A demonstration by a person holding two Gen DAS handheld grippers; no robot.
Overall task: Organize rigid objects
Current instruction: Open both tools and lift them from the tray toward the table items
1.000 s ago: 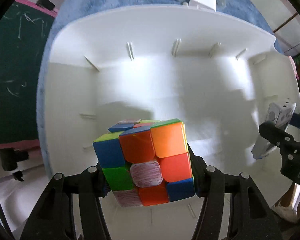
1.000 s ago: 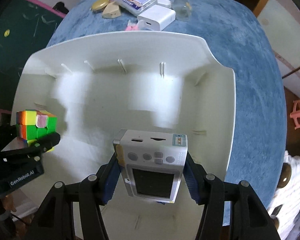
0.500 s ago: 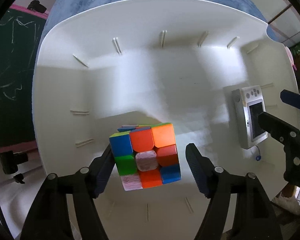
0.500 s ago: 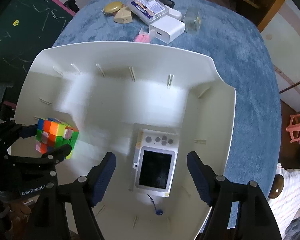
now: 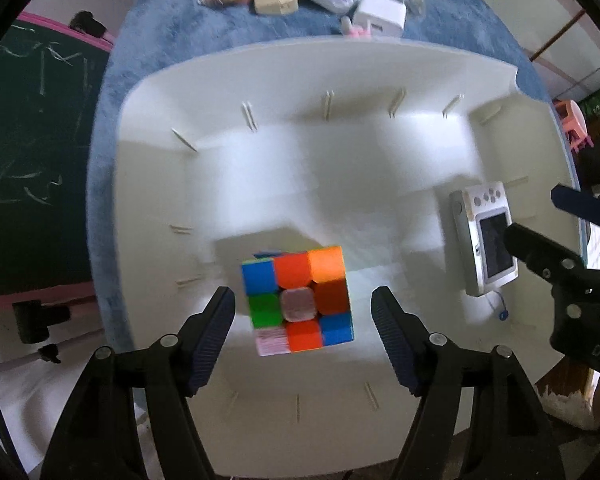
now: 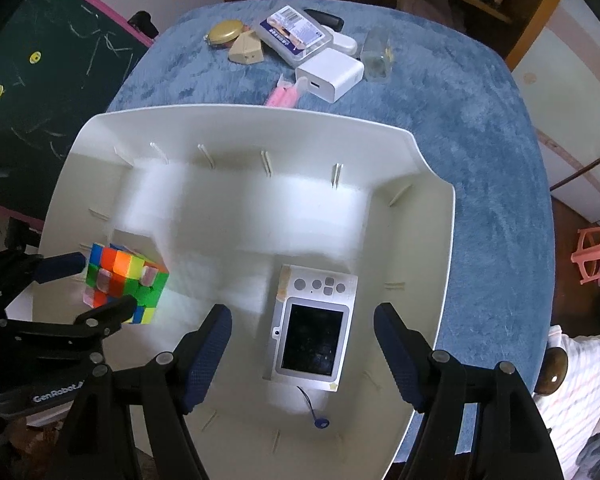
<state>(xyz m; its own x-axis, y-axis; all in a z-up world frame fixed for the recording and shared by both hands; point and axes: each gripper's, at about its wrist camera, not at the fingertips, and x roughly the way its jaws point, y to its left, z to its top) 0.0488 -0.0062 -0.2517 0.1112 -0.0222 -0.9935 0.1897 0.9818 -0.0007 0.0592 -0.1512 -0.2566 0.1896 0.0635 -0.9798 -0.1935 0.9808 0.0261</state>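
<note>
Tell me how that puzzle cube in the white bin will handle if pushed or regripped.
The puzzle cube looks rigid with flat faces, so it should slide rather than roll. Its glossy stickers may be slippery against the left gripper. Its layers might twist under an off-centre squeeze. On the white bin floor, tipping seems unlikely.

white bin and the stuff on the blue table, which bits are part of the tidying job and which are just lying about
Part of the job:
- white bin
- puzzle cube, lying in the bin
- small camera, lying in the bin
- left gripper and right gripper, both open
- white charger, clear case, gold tin, probably next

Just lying about:
- chalkboard
- pink stool
</note>
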